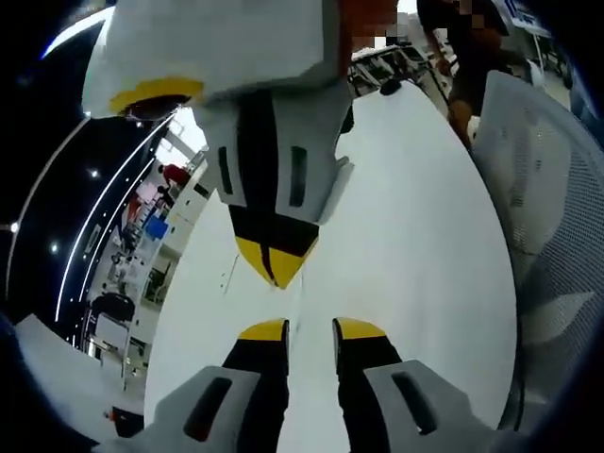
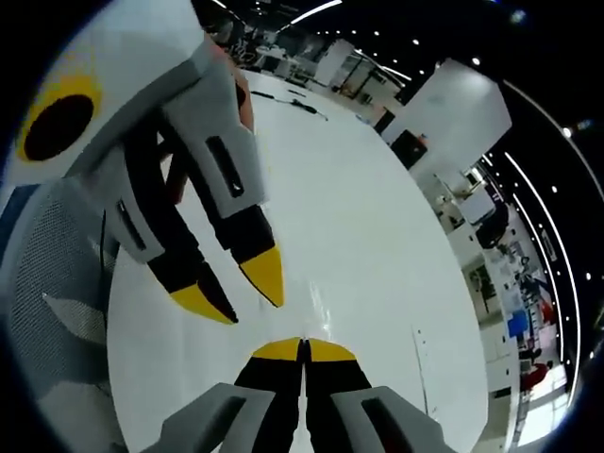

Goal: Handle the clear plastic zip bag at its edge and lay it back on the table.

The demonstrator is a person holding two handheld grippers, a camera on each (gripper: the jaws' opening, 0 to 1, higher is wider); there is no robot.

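Note:
The clear plastic zip bag is barely visible, a faint glinting film over the white table. In the left gripper view my right gripper reaches down from the top, its yellow tips pinched together on the film's edge. My left gripper stands open just below it, one jaw on each side of the film. The right gripper view has my right gripper shut at the bottom, with a thin shine of the bag ahead of it. There the left gripper comes in from the left, open, close above the table.
A grey mesh chair stands beside the table, also seen as the mesh chair. Dark small items lie at the table's far end, where a person stands. A faint line crosses the tabletop.

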